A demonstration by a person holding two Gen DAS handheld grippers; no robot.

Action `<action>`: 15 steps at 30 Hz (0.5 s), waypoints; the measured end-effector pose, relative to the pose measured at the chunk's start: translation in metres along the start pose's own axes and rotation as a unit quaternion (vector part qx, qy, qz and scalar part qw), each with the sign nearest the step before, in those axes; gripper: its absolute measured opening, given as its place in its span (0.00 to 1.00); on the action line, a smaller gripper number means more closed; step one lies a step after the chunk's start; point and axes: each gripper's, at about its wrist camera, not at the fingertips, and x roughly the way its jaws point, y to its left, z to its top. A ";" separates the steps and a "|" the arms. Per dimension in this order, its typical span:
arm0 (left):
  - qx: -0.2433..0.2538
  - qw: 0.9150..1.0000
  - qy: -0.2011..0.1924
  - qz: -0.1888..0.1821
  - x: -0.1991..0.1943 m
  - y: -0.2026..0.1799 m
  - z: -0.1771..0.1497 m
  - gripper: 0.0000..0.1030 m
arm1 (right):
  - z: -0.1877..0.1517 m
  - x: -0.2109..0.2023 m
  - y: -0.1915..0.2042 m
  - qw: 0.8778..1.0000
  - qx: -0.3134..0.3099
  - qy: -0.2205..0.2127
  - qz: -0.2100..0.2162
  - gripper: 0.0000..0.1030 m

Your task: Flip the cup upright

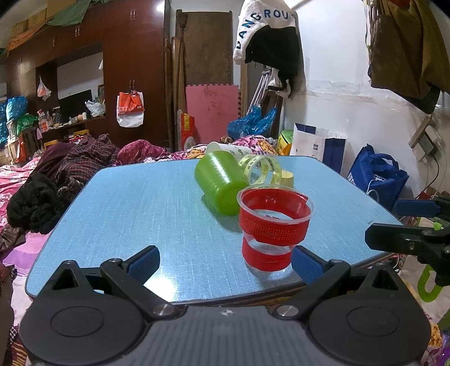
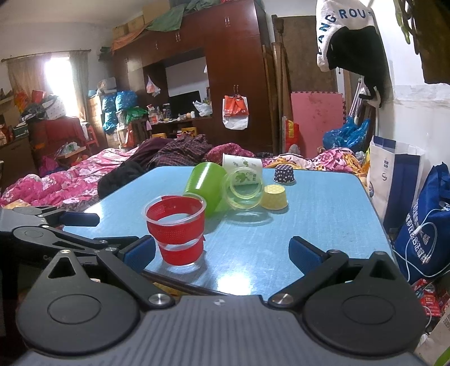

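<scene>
Red cup (image 1: 274, 225) upright, both tongs (image 1: 225, 261) (image 2: 222, 253) wide, paper cup (image 2: 242, 166) half hidden behind green cup (image 2: 206, 185)

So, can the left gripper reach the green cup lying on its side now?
Probably yes. The left gripper is open, and the green cup lies ahead. The upright red cup by its right finger is close to the path.

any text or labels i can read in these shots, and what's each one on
"LANGROU": blue letters on the white and black garment hanging on the wall; the end is cut off by a fold.
White print on the dark blue bag: too blurred to read.
Marks on the yellow-green tape roll: too small to read.
Logo on the white and blue paper bag: unreadable.
</scene>
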 end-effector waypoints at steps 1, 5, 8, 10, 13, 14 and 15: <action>0.000 1.000 0.000 0.000 0.000 0.000 0.000 0.98 | 0.000 0.000 0.000 1.000 0.000 0.000 0.000 0.99; 0.001 1.000 -0.002 0.005 0.001 0.000 0.000 0.98 | 0.000 0.000 0.000 1.000 0.000 0.001 0.001 0.99; -0.001 1.000 -0.001 0.004 0.002 0.000 0.000 0.98 | 0.000 0.000 -0.001 1.000 0.001 0.001 0.002 0.99; -0.001 1.000 0.000 0.004 0.003 0.000 0.000 0.98 | 0.000 0.000 -0.001 1.000 0.001 0.002 0.002 0.99; 0.000 1.000 0.001 0.004 0.004 0.000 -0.001 0.98 | 0.000 0.000 -0.001 1.000 0.000 0.001 0.003 0.99; 0.000 1.000 0.002 0.004 0.004 0.000 -0.001 0.98 | 0.000 0.000 -0.001 1.000 0.000 0.001 0.003 0.99; 0.000 1.000 0.002 0.003 0.004 0.000 -0.001 0.98 | 0.000 0.000 -0.001 1.000 0.000 0.002 0.003 0.99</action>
